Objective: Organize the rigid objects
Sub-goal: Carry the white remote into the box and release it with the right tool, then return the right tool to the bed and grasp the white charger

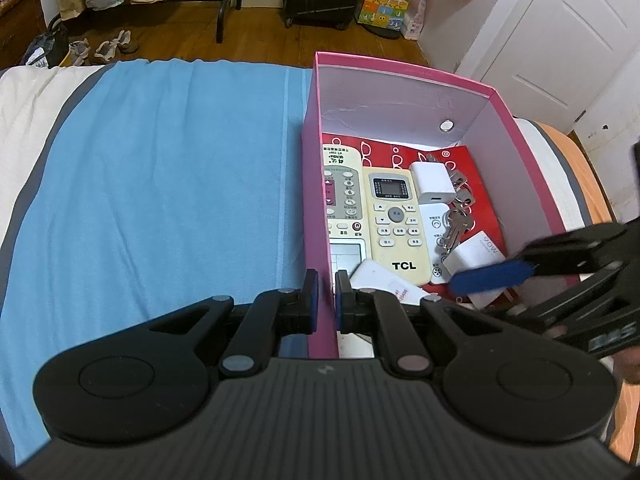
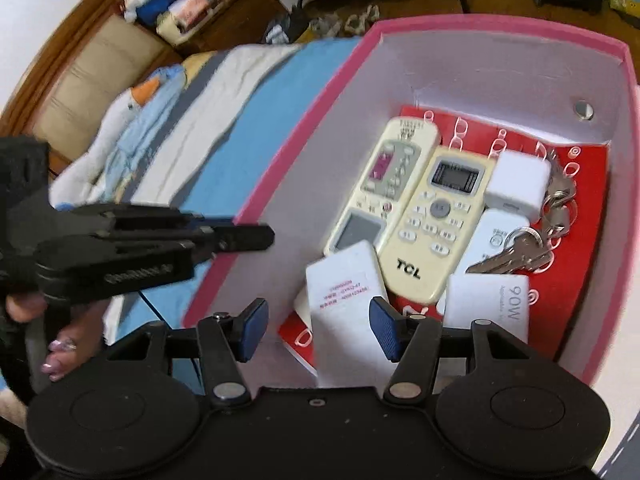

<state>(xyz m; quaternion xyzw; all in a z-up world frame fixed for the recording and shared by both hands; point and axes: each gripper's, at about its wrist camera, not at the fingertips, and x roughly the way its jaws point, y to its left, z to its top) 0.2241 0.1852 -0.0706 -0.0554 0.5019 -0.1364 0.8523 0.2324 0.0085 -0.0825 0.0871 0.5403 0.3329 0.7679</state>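
My left hand-held gripper (image 1: 325,294) is clamped on the near-left wall of the pink box (image 1: 404,72). My right hand-held gripper (image 2: 316,330) hangs with fingers apart over the box's near end, a white card (image 2: 346,280) lying between them, untouched. Farther in lie the TCL remote (image 2: 436,224), a second remote (image 2: 390,172), a charger (image 2: 516,184) and keys (image 2: 516,256). The box sits on a bed's blue cover (image 1: 168,184); wooden floor (image 1: 260,36) lies beyond.
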